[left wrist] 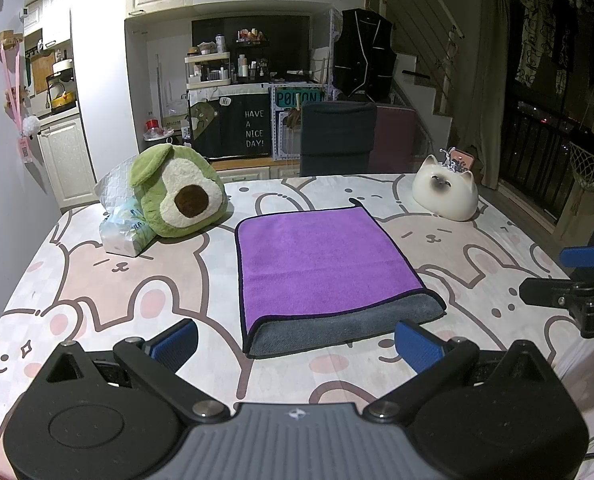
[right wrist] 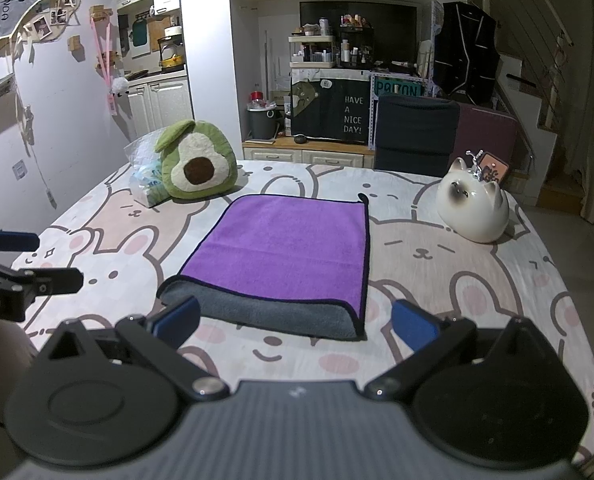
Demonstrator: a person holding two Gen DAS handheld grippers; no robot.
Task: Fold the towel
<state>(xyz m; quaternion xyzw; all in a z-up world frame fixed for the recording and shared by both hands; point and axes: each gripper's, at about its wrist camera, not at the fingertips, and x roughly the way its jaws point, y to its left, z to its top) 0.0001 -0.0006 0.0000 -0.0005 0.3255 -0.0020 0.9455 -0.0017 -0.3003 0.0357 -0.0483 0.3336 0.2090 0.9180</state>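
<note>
Bunny-printed pink and white cloth covers the table [left wrist: 97, 280] in a dim apartment room, with a kitchen alcove, a shelf of bottles and a black "HAVE A NICE DAY!" curtain [left wrist: 254, 129] behind it. At the middle of the table lies the purple microfibre towel with dark piping [left wrist: 317, 256], folded once so its grey underside [left wrist: 349, 326] shows as a strip along the near edge; a small hanging loop pokes out at its far right corner. Toward the far left corner sits a green avocado-shaped plush cushion [left wrist: 177, 196], leaning on a crinkled plastic bag [left wrist: 123, 228]. Toward the far right corner rests a white ceramic cat-head ornament [left wrist: 445, 192]. A dark upholstered chair [left wrist: 337, 138] stands behind the far edge. The left gripper [left wrist: 295, 344], blue-padded, hovers just short of the towel's near edge with its jaws spread wide and nothing between them. The right gripper [right wrist: 295, 320] hangs likewise at the near edge, fingers wide apart and empty, its left pad [right wrist: 177, 318] close over the towel's grey near-left corner.
</note>
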